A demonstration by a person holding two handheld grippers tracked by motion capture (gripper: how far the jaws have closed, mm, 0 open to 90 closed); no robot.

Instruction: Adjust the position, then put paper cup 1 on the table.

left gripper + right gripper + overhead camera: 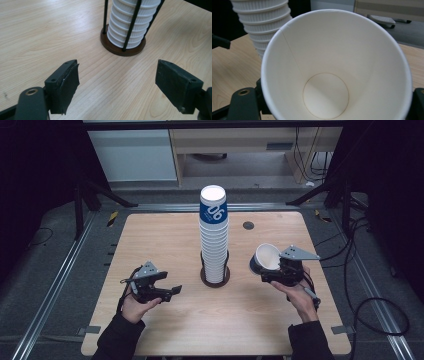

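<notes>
Paper cup, white inside with a blue outer wall (265,258), sits clamped between the jaws of the right gripper (280,268), its open mouth tilted up and toward the middle of the table (the right gripper view looks straight down into its round bottom). The cup is off the light wooden table (165,235), to the right of the tall stack of white ribbed paper cups (214,240), which stands in a round brown base with black rods (215,276). The right hand (300,295) grips its tool from behind, forearm entering from below. The left gripper (167,290) hovers left of the stack, jaws spread wide with nothing between them, left hand (135,306) beneath it.
</notes>
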